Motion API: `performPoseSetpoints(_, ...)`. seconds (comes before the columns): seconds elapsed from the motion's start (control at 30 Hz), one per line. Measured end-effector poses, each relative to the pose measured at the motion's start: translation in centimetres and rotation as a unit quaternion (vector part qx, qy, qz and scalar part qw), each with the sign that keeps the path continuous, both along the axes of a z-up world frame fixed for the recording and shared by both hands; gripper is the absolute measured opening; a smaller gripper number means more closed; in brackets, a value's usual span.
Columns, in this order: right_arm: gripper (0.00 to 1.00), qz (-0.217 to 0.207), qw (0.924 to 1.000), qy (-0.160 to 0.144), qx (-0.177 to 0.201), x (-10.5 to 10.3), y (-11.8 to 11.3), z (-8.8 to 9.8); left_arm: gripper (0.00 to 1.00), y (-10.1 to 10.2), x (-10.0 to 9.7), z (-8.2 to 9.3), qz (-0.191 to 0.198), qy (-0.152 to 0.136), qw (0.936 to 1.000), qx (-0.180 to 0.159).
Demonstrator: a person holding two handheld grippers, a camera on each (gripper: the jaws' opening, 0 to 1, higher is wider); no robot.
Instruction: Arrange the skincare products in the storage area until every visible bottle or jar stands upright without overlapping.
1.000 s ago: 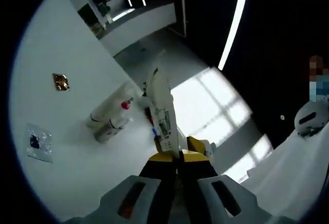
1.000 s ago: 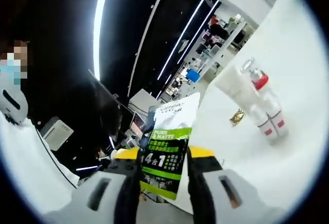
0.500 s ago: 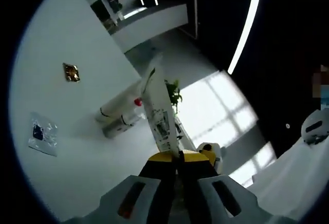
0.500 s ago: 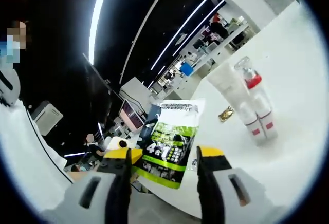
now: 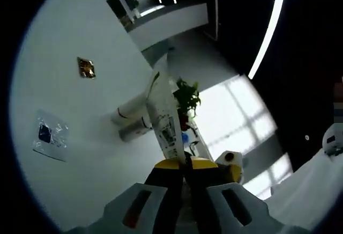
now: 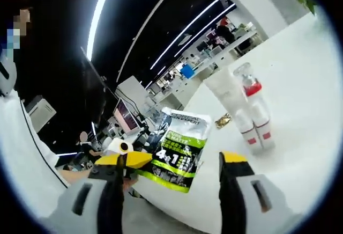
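Note:
My left gripper (image 5: 186,164) is shut on a flat pouch (image 5: 166,118) that I see edge-on, rising from its jaws above the white table (image 5: 80,180). In the right gripper view the same pouch (image 6: 179,148) shows its green, white and black face, between the wide-apart jaws of my open right gripper (image 6: 176,160). On the table beyond lie a white tube (image 6: 228,92) and a clear bottle with a red cap (image 6: 253,110), side by side. The left gripper view shows them as a pair of bottles (image 5: 133,122) partly hidden behind the pouch.
A small gold wrapper (image 5: 86,67) and a clear sachet with a blue patch (image 5: 49,136) lie on the table. The gold wrapper (image 6: 222,120) sits close to the bottles. A person in white (image 6: 21,153) stands at the left. The table edge runs just below the pouch.
My right gripper's jaws have spread apart and let go of the pouch. The left gripper keeps its hold. Both views have shifted a little.

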State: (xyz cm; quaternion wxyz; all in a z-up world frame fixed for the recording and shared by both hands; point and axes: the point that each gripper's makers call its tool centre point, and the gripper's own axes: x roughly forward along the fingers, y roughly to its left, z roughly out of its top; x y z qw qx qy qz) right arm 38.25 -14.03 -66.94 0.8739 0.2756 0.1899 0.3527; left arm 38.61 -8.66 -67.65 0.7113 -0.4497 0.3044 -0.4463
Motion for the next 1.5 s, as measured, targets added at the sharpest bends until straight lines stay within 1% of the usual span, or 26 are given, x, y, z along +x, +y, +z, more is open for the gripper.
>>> performPoseSetpoints(0.23, 0.78, -0.006, 0.9995, 0.003, -0.032, 0.0, -1.0, -1.1, 0.0, -0.4, 0.8, -1.5, 0.002, 0.015, 0.9998, 0.013)
performPoseSetpoints(0.33, 0.83, -0.012, 0.9993, 0.003, -0.034, 0.2, -1.1, -1.1, 0.0, -0.7, 1.0, -1.8, 0.001, 0.019, 0.9997, 0.016)
performPoseSetpoints(0.7, 0.88, -0.014, 0.9967, 0.0, -0.08, 0.4, -2.0, -1.8, 0.0, -0.8, 1.9, -3.6, 0.006, 0.038, 0.9988, 0.031)
performPoseSetpoints(0.87, 0.89, -0.02, 0.9919, -0.003, -0.125, 0.6, -3.2, -2.5, 0.0, -0.9, 2.6, -4.6, 0.006, 0.045, 0.9981, 0.042)
performPoseSetpoints(1.07, 0.91, -0.03, 0.9878, -0.005, -0.153, 0.8, -4.4, -2.9, 0.0, -1.2, 3.0, -5.6, 0.002, 0.054, 0.9971, 0.054)
performPoseSetpoints(1.23, 0.92, -0.033, 0.9849, -0.006, -0.17, 0.9, -4.9, -3.3, 0.0, -1.6, 3.5, -6.5, -0.003, 0.056, 0.9961, 0.067)
performPoseSetpoints(1.37, 0.92, -0.033, 0.9816, -0.007, -0.188, 0.9, -5.4, -3.7, 0.0, -1.8, 4.1, -7.0, 0.001, 0.06, 0.9956, 0.073)
performPoseSetpoints(1.5, 0.93, -0.039, 0.9809, -0.007, -0.19, 1.0, -5.7, -3.7, 0.0, -1.9, 4.4, -7.7, 0.003, 0.064, 0.9947, 0.081)
